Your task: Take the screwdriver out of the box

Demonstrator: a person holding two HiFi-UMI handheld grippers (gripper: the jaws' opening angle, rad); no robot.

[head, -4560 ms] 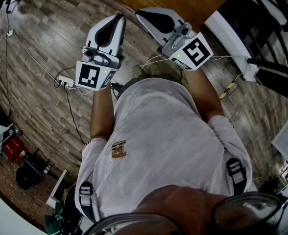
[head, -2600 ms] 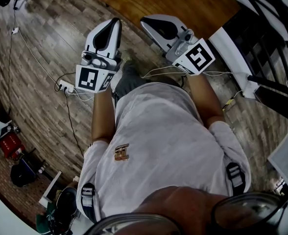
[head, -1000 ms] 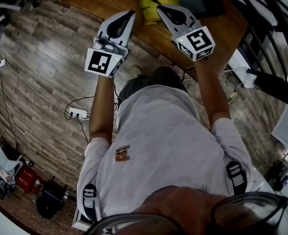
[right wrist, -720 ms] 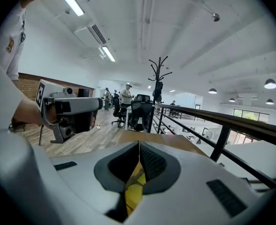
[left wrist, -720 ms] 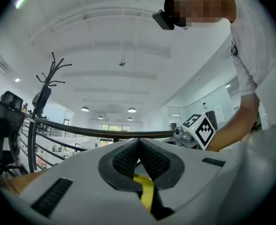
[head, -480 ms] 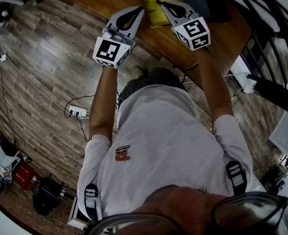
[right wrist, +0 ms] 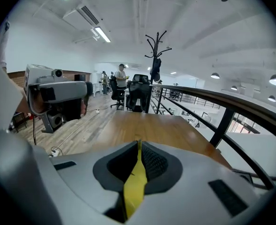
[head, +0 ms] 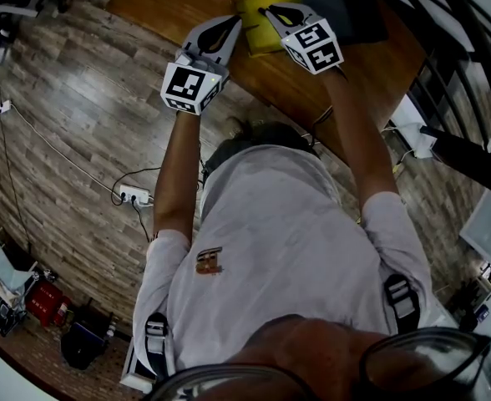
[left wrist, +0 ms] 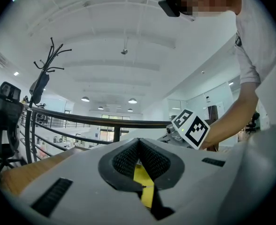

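A yellow box [head: 253, 35] lies on the wooden table [head: 187, 2] at the top of the head view. No screwdriver shows in any view. My left gripper [head: 235, 21] is shut and empty, its tip at the box's left edge. My right gripper [head: 265, 11] is also shut and empty, hovering over the box. In the left gripper view the jaws [left wrist: 139, 140] meet, with yellow box [left wrist: 145, 187] showing below them. The right gripper [right wrist: 139, 143] shows the same, with a sliver of yellow box [right wrist: 134, 186] under its closed jaws.
A dark flat case [head: 342, 11] lies right of the yellow box. A black railing [head: 467, 48] runs behind the table. A power strip with cables [head: 134, 195] lies on the plank floor. A coat stand [right wrist: 156, 55] and office chairs [right wrist: 139, 95] stand beyond the table.
The person has walked up to the table. Both grippers moved forward from above the floor to the table, and the right one now hangs over the yellow box.
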